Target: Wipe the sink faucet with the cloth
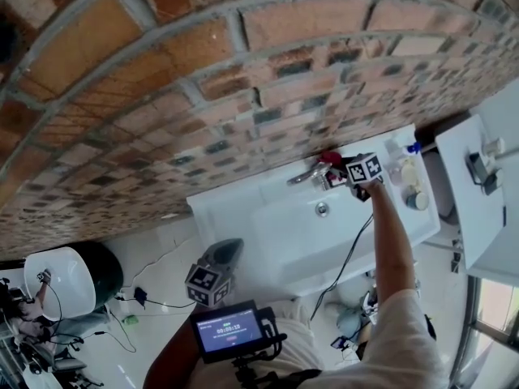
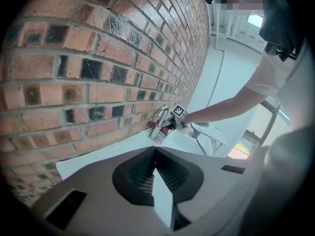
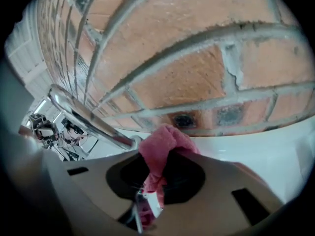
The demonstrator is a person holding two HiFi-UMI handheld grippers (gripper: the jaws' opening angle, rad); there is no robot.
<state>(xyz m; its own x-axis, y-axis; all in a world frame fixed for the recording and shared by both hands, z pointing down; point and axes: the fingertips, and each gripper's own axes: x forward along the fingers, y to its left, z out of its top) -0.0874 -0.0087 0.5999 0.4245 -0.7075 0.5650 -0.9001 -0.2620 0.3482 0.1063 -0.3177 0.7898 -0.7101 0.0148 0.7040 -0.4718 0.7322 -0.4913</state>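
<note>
The chrome faucet stands at the back of the white sink, against the brick wall. My right gripper is at the faucet's base, shut on a pink-red cloth. The cloth bunches up between the jaws, right beside the faucet's spout. My left gripper hangs low in front of the sink, away from the faucet, shut with nothing in it. From the left gripper view the right gripper and cloth show small at the faucet.
Bottles and a cup stand on the sink's right end. A white cabinet is further right. A black cable hangs over the sink's front. A black-and-white bin sits on the floor at left.
</note>
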